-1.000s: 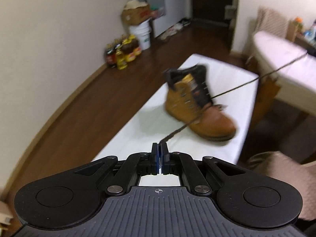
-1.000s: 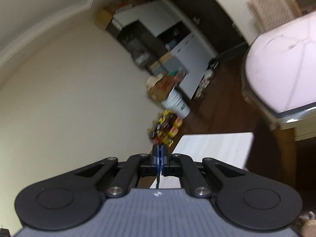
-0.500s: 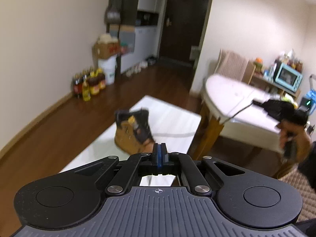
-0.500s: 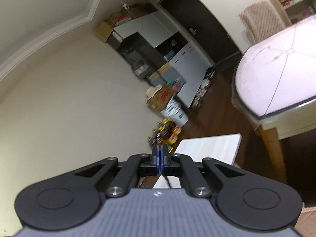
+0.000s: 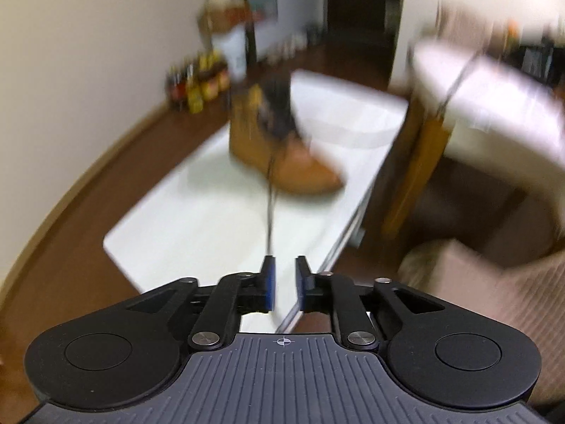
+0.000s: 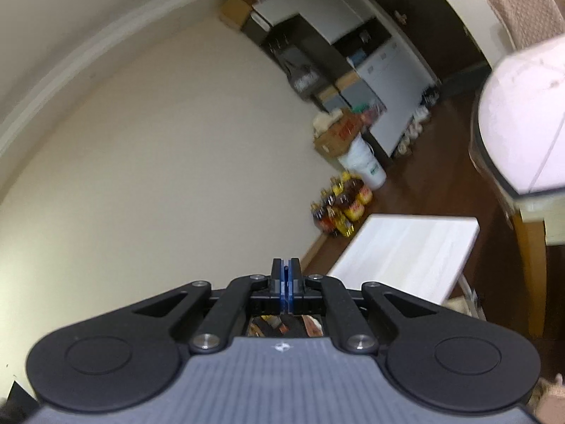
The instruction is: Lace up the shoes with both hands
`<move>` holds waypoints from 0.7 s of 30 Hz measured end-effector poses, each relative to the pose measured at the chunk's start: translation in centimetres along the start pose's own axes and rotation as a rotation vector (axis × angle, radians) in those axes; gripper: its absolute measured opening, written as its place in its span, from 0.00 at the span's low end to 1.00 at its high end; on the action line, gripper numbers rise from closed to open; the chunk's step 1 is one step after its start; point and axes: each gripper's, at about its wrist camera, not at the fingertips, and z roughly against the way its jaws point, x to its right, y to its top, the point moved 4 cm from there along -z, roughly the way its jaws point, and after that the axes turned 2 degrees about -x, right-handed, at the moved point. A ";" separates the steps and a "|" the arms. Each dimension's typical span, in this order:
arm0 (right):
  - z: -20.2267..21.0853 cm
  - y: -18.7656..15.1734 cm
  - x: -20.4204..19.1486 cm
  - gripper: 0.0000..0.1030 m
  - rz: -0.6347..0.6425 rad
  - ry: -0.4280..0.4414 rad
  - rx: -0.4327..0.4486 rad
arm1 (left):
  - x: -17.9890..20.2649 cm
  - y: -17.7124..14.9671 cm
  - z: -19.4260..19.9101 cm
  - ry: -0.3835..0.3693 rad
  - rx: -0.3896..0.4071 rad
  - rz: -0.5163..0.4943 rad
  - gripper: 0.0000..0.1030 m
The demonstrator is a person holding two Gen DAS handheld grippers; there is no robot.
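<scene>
A tan boot (image 5: 282, 148) with a dark tongue stands on the white low table (image 5: 212, 233), blurred in the left wrist view. One dark lace strand (image 5: 270, 212) runs from the boot down to just ahead of my left gripper (image 5: 285, 265). Its jaws are opening, and the strand lies by the left pad's tip, not pinched. A second lace strand (image 5: 455, 81) rises tight toward the upper right. My right gripper (image 6: 286, 265) is shut, pads together, held high beside the table (image 6: 406, 254). The lace end does not show in the right wrist view.
A round white-topped table on wooden legs (image 5: 494, 113) stands right of the low table, also the round table (image 6: 522, 123). Bottles (image 6: 339, 208), a white bucket (image 6: 363, 166) and boxes line the far wall. A pink cushioned seat (image 5: 494, 282) is near right.
My left gripper went from shut on the lace to open, letting the strand go, and swung downward toward the table. The right gripper stayed shut and tilted slightly.
</scene>
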 end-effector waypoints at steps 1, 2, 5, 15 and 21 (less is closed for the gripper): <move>-0.3 -0.4 0.1 0.02 0.004 -0.008 -0.011 | 0.0 -0.8 -2.1 0.004 -0.039 -0.014 0.21; -0.9 -1.1 0.5 0.02 -0.001 -0.023 -0.028 | -0.1 -1.7 -4.4 -0.003 -0.081 -0.015 0.21; -2.5 -3.0 1.7 0.02 -0.016 -0.066 -0.081 | -0.4 -3.8 -8.6 -0.027 -0.153 -0.026 0.22; -6.2 -6.7 3.4 0.03 -0.033 -0.147 -0.170 | -2.2 -4.7 -17.5 -0.082 -0.178 0.133 0.23; -7.8 -7.1 3.6 0.03 -0.036 -0.144 -0.189 | -2.3 -4.1 -18.5 -0.083 -0.155 0.142 0.23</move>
